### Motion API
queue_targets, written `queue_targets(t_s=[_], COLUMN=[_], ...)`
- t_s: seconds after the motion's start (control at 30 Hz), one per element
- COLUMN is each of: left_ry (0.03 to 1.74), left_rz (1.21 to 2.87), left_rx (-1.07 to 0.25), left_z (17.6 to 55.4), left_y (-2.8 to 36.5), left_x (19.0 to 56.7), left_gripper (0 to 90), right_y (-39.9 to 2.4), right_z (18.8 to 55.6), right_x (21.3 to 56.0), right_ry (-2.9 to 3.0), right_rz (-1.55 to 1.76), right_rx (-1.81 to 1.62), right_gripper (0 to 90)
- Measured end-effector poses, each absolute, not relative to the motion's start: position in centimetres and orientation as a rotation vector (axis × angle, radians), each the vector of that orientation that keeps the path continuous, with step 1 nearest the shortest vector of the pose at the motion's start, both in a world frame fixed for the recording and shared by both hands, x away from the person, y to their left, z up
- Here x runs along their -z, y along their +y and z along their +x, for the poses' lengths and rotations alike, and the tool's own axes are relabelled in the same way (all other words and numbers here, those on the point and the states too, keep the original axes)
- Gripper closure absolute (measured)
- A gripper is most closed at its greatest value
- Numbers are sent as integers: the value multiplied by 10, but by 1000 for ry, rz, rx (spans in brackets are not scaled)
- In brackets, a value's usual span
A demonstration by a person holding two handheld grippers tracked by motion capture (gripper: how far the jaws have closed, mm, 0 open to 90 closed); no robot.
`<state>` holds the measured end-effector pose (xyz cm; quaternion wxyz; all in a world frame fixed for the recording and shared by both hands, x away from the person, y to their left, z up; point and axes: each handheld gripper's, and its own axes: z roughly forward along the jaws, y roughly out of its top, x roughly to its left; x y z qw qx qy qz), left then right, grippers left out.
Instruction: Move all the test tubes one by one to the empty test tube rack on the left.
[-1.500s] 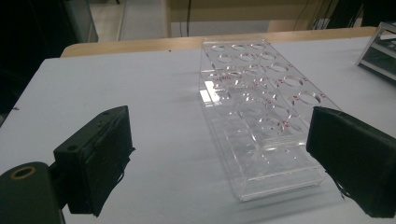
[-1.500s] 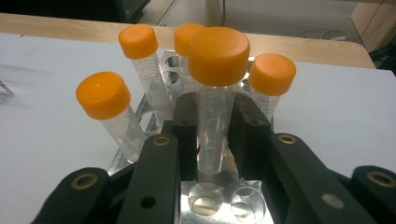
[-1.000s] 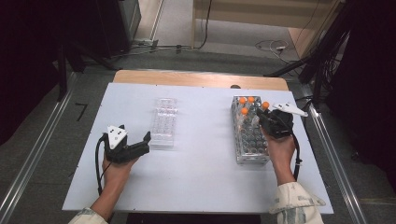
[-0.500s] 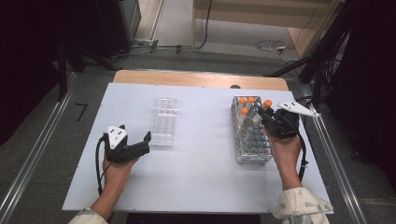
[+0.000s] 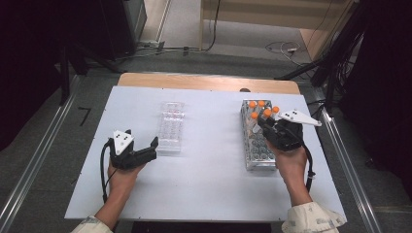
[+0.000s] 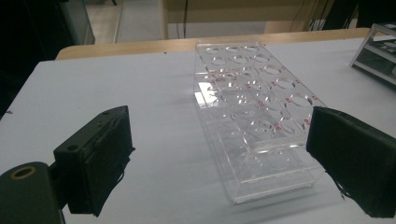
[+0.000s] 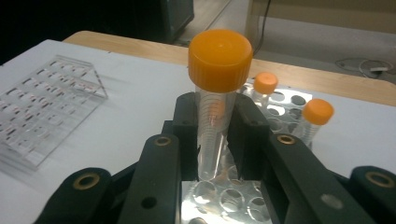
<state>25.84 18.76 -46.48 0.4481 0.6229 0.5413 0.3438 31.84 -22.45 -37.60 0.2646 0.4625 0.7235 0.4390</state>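
So the orange-capped tube (image 7: 215, 112) is clamped between the jaws of our right gripper (image 7: 215, 140), pads squeezing the clear body just under the cap, and it's upright. In the high view the right gripper (image 5: 270, 127) sits over the far end of the metal rack (image 5: 257, 155). Compared with a second ago, that hand has come up and drifted a bit toward the right edge of the table, and the tube's lower end now hangs above the rack's holes instead of sitting in one. We'd read that as the pull-out being basically done, so the carry is what's next.

Still in the metal rack: a few more orange-capped tubes (image 7: 266, 91) at the far end, standing in their holes.

Well apart to the left is the clear acrylic rack (image 5: 171, 130), all wells empty, which looks like the destination. Our left gripper (image 5: 141, 153) hasn't budged; it's parked just at the near end of that rack with jaws spread wide and nothing between them, the rack's near corner showing between the pads (image 6: 100, 158). Probably there to steady it when the tube arrives.
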Motion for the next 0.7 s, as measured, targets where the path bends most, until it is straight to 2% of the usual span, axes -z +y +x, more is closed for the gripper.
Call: queue_targets(t_s=[0.7], left_ry=[1311], left_rz=[1529], left_rx=[-842], left_z=[257], left_y=[182], left_x=[459], left_gripper=[72], right_y=[-181], right_z=[325], right_x=[398], right_ry=[2102], right_rz=[1168], right_rx=[-1191], right_gripper=[719])
